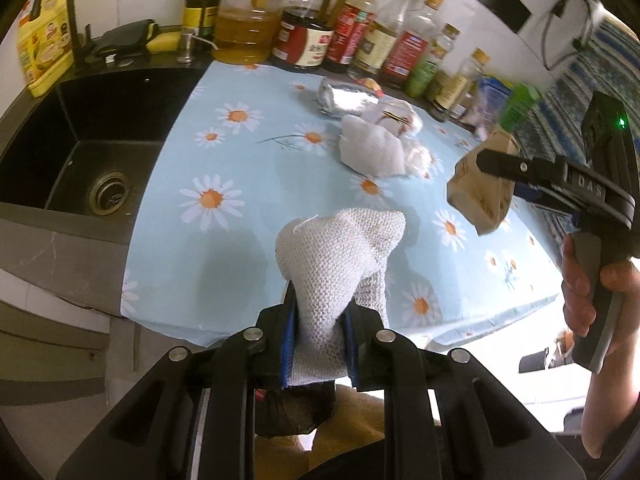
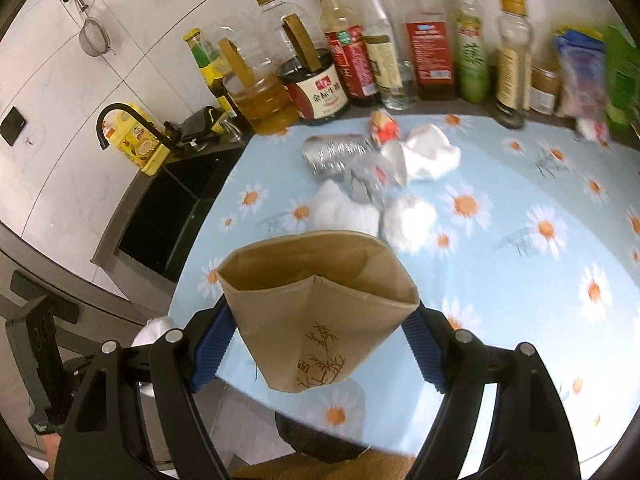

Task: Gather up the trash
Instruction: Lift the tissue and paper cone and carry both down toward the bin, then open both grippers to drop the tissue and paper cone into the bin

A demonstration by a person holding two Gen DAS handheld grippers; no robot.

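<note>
Left gripper [image 1: 320,328]: clenching white knitted cloth [image 1: 340,256], lifting it off the table.
Right gripper [image 2: 316,344]: grasping brown paper cup [image 2: 316,300], carrying it away.

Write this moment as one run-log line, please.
left tongs: gripping knitted cloth | right tongs: holding brown paper cup

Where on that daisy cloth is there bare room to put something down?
Bare stretches of the daisy cloth lie between the sink and the trash pile, and along the near edge. It is crowded at the back, by the bottle row and foil wad.
</note>
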